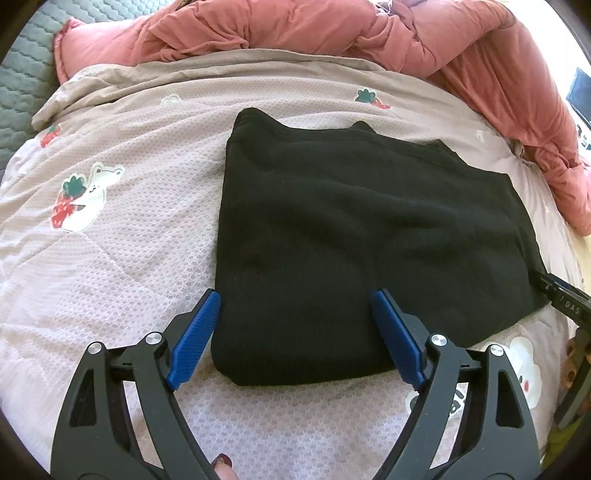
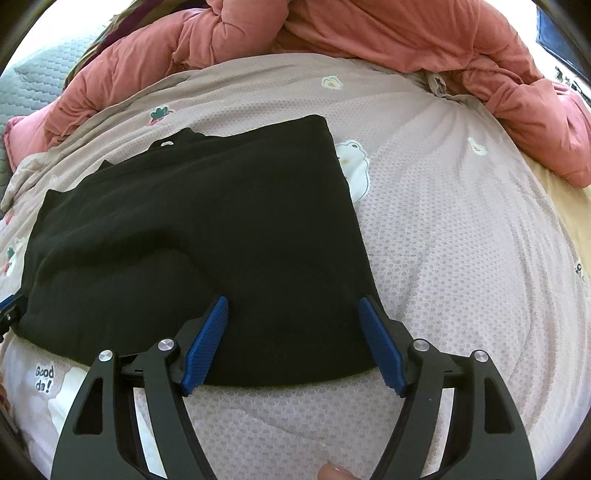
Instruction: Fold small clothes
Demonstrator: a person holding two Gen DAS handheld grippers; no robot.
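Observation:
A black garment (image 1: pixel 351 236) lies folded flat on the pink patterned bedspread (image 1: pixel 110 266); it also shows in the right wrist view (image 2: pixel 207 240). My left gripper (image 1: pixel 295 302) is open, its blue pads straddling the garment's near left corner, empty. My right gripper (image 2: pixel 293 306) is open, its blue pads straddling the garment's near right corner, empty. The right gripper's tip (image 1: pixel 561 295) shows at the right edge of the left wrist view.
A bunched salmon-red duvet (image 1: pixel 332 29) lies along the far side of the bed, also in the right wrist view (image 2: pixel 406 33). A grey quilted surface (image 1: pixel 26 66) is at the far left. Bare bedspread (image 2: pixel 461 240) lies right of the garment.

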